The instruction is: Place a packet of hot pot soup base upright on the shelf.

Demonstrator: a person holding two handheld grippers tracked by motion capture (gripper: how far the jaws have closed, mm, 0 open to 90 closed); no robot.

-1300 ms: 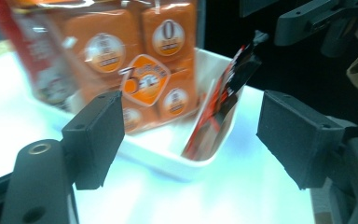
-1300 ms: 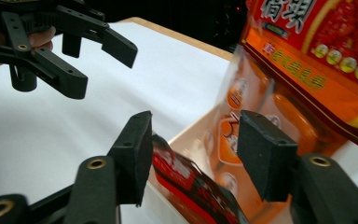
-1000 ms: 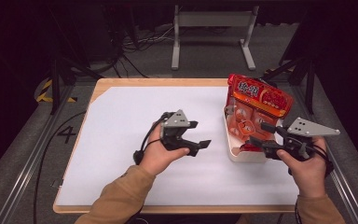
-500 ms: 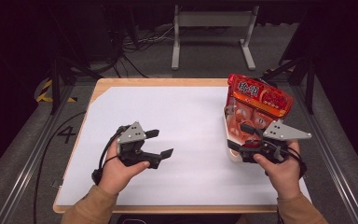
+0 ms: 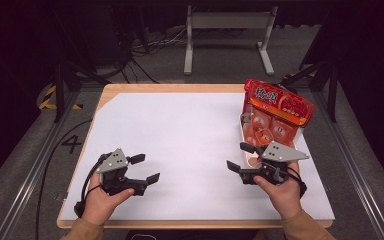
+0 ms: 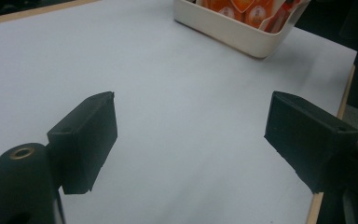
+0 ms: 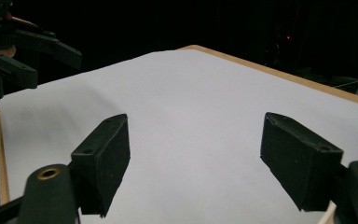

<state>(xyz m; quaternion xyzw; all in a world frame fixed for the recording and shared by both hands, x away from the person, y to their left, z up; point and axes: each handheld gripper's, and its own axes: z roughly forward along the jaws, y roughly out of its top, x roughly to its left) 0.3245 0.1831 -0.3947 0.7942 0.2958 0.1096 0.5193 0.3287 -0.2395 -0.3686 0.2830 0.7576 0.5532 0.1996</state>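
The left tool (image 5: pixel 142 168) sits low in the person's left hand (image 5: pixel 105 197), its jaws spread wide with nothing between them. Well apart, facing it, the right tool (image 5: pixel 240 156) in the right hand (image 5: pixel 280 192) has just been opening, also empty.

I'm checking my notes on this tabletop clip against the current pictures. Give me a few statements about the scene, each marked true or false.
1. The left gripper has open jaws with nothing between them. True.
2. The right gripper is clamped on the red packet. False: its jaws are open and empty, near the white bin.
3. The red packet stands in the white bin. True.
4. The bin sits at the table's left edge. False: it is on the right side.
5. The white sheet covers most of the tabletop. True.
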